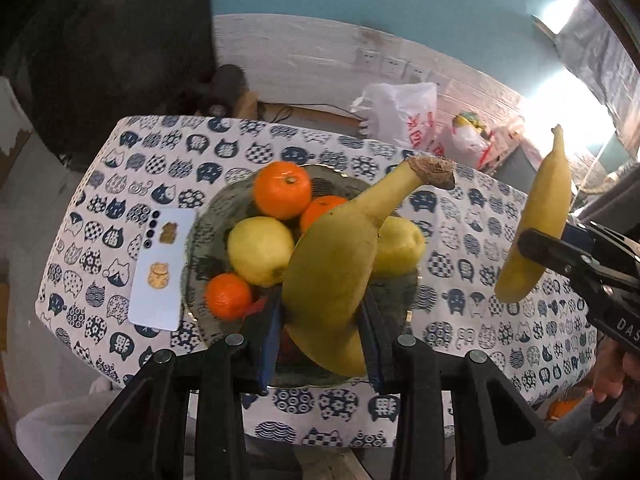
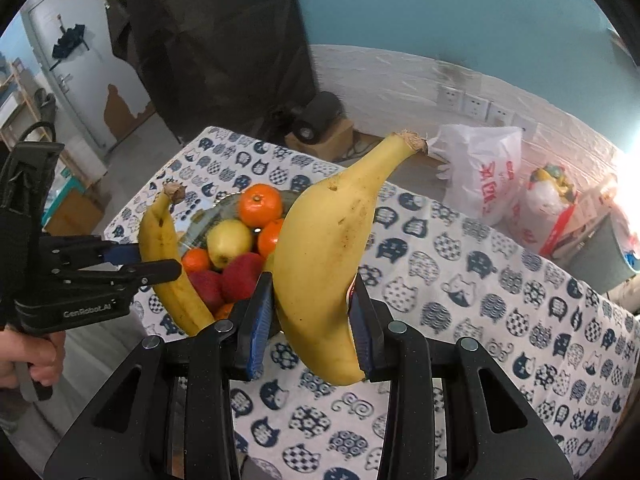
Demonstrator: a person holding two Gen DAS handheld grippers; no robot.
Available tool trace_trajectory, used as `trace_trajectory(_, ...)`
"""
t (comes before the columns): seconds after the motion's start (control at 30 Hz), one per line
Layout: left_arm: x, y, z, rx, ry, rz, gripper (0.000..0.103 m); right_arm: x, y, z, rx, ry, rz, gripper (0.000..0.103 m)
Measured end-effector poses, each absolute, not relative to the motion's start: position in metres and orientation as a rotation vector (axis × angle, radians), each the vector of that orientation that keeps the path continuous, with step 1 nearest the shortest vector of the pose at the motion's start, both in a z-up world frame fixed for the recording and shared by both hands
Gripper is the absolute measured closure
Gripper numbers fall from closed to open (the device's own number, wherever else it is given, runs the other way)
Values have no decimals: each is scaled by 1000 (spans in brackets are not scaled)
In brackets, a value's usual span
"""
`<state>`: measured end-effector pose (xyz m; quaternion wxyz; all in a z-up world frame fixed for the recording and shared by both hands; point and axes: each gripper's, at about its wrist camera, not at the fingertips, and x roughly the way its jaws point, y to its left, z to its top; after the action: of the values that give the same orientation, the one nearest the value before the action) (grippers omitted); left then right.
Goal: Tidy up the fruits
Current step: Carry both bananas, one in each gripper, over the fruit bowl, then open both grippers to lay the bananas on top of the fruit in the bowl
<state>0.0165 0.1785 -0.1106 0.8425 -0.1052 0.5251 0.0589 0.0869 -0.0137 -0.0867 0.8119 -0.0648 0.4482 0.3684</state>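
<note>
In the left wrist view the left gripper (image 1: 324, 316) is closed on a banana (image 1: 340, 264) — its blue pads press the fruit's lower half from both sides. The banana's long axis runs from 6 o'clock up to 1 o'clock, brown stem tip uppermost, and it blocks the middle of the bowl (image 1: 196, 240) behind it. Oranges (image 1: 282, 190) and yellow lemons (image 1: 260, 250) lie in that bowl at 10 to 12 o'clock; a phone (image 1: 160, 268) lies just beside the bowl at 9 o'clock on the cat-print tablecloth (image 1: 480, 240).

In the right wrist view the right gripper (image 2: 310, 322) grips a second banana (image 2: 320, 264) the same way — stem toward 1 o'clock. At 9 o'clock the other gripper holds its banana near upright over the bowl, with red apples (image 2: 236, 276) between them. A white plastic bag (image 2: 484, 172) sits beyond the table at 2 o'clock.
</note>
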Motion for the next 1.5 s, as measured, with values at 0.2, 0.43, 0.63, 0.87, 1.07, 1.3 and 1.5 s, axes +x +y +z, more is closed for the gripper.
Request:
trace_trajectory(0.2,25,199,-127,-263,1143,144,67,86,15,-94,-167,972,821,68)
trace_trajectory(0.43,36,215,-150,-291,1181,160,67,86,42,-106,-190,1004,857,68)
trace_trajectory(0.63,44,224,-159,-355,1208,162,67,88,61,-114,-187,1029,880,68)
trace_trajectory(0.87,39,224,-145,-297,1160,198,42,94,79,-121,-180,1058,908,68)
trace_trajectory(1.07,27,234,-140,-314,1156,221,42,100,95,-133,-188,1106,933,68)
trace_trajectory(1.3,15,236,-130,-308,1141,224,42,105,100,-133,-178,1110,932,66)
trace_trajectory(1.5,6,229,-115,-288,1126,215,39,105,87,-117,-160,1079,898,56)
